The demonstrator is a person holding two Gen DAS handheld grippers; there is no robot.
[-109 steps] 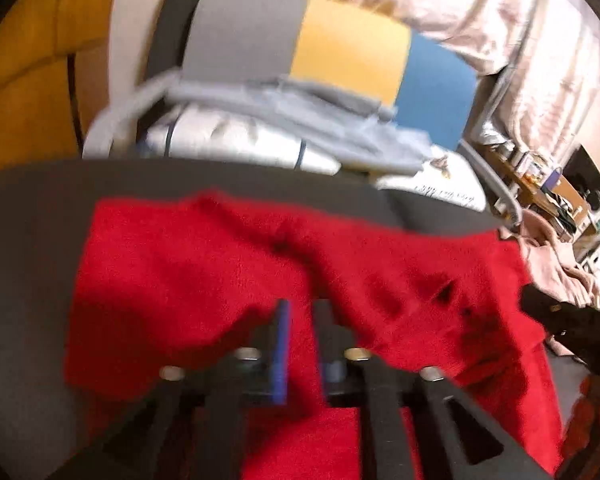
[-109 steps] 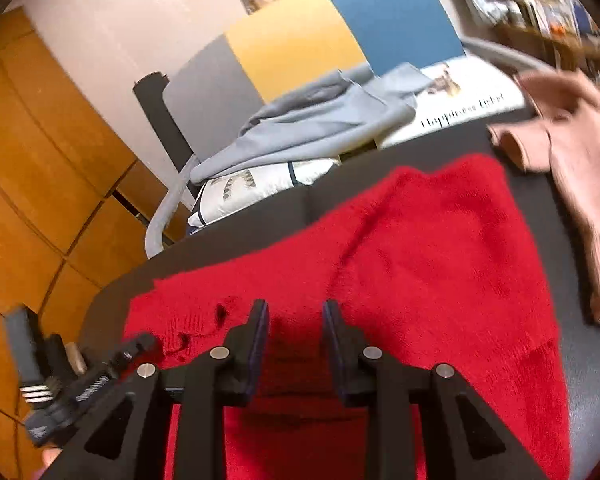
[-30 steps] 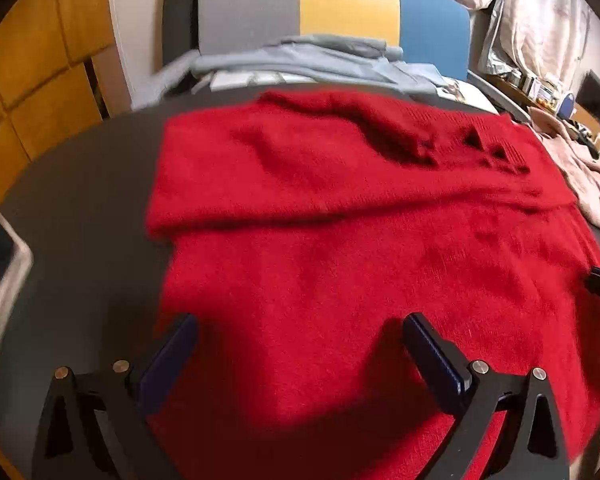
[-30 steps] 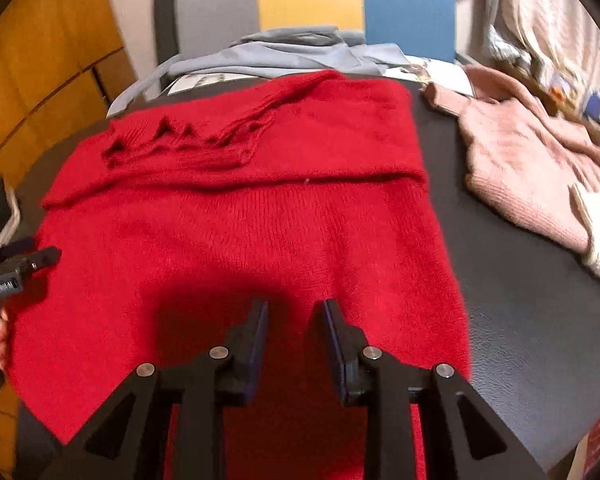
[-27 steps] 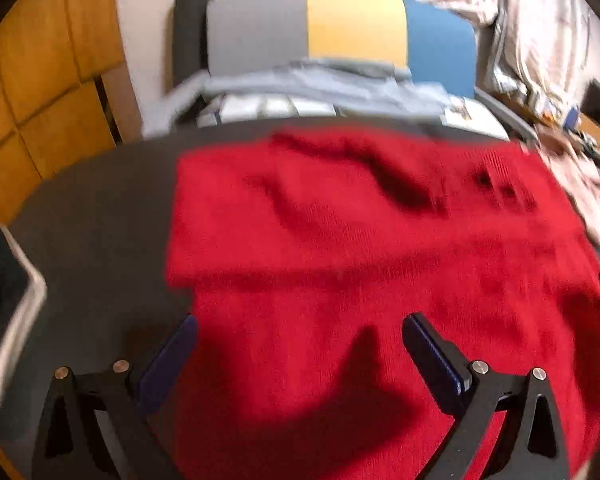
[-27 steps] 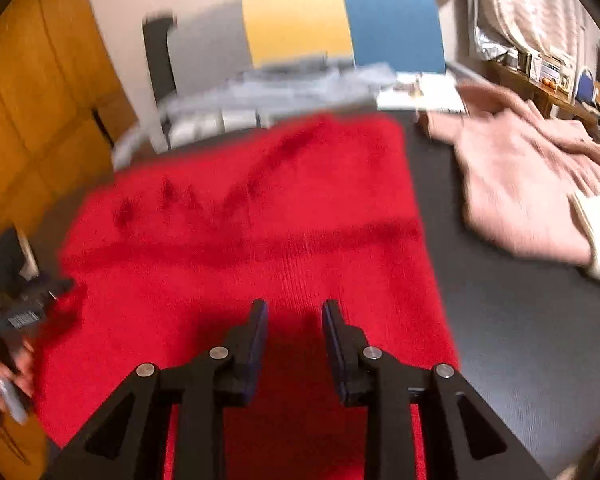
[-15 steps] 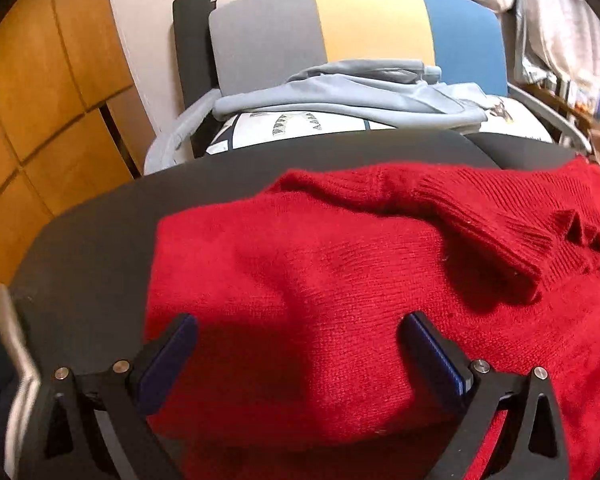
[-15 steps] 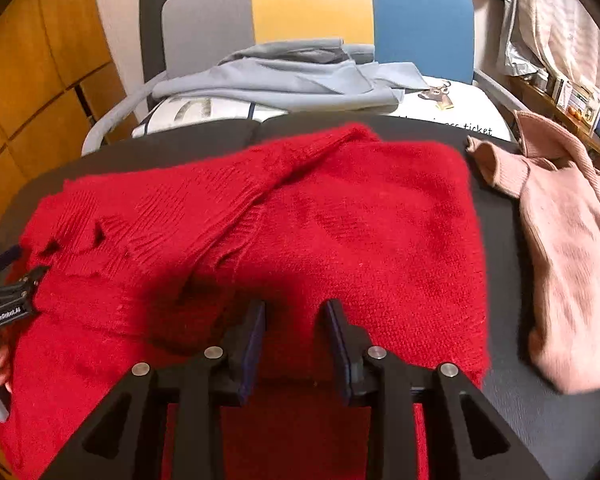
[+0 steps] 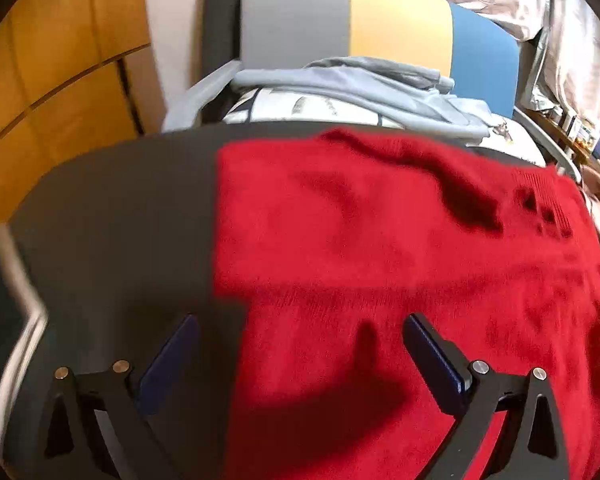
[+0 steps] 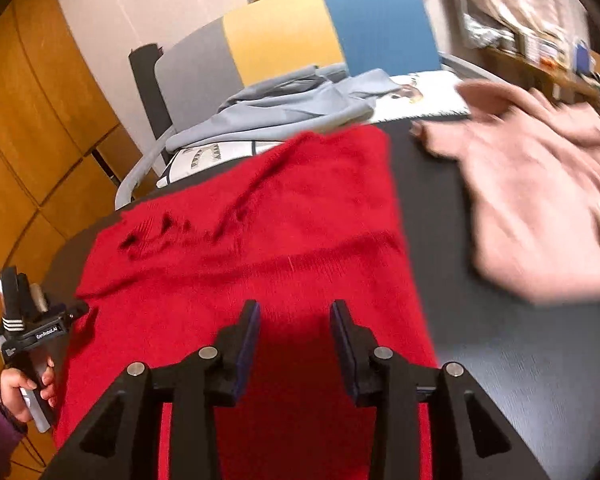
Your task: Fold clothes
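Note:
A red knit sweater (image 9: pixel 380 248) lies flat on the dark round table (image 9: pixel 120 208). Its far part is folded over toward me, with a sleeve lying across it. My left gripper (image 9: pixel 300 320) hangs open and wide over the sweater's left edge, one finger over bare table, nothing between the jaws. In the right wrist view the same sweater (image 10: pixel 280 248) fills the middle. My right gripper (image 10: pixel 295 308) hovers above its near right part. Its jaws are opening and only the cloth below shows in the gap. A hand (image 10: pixel 24 388) holds the left gripper at the table's left rim.
A pink sweater (image 10: pixel 540 200) lies on the table right of the red one. Behind the table stands a chair (image 9: pixel 380 24) with a grey, yellow and blue back, a grey garment (image 9: pixel 360 84) draped on its seat. Wooden panels (image 9: pixel 60 60) line the left wall.
Both grippers have drawn back from the folded far part toward the near side. The left one has also shifted to the sweater's left edge. The right jaws stand wider apart.

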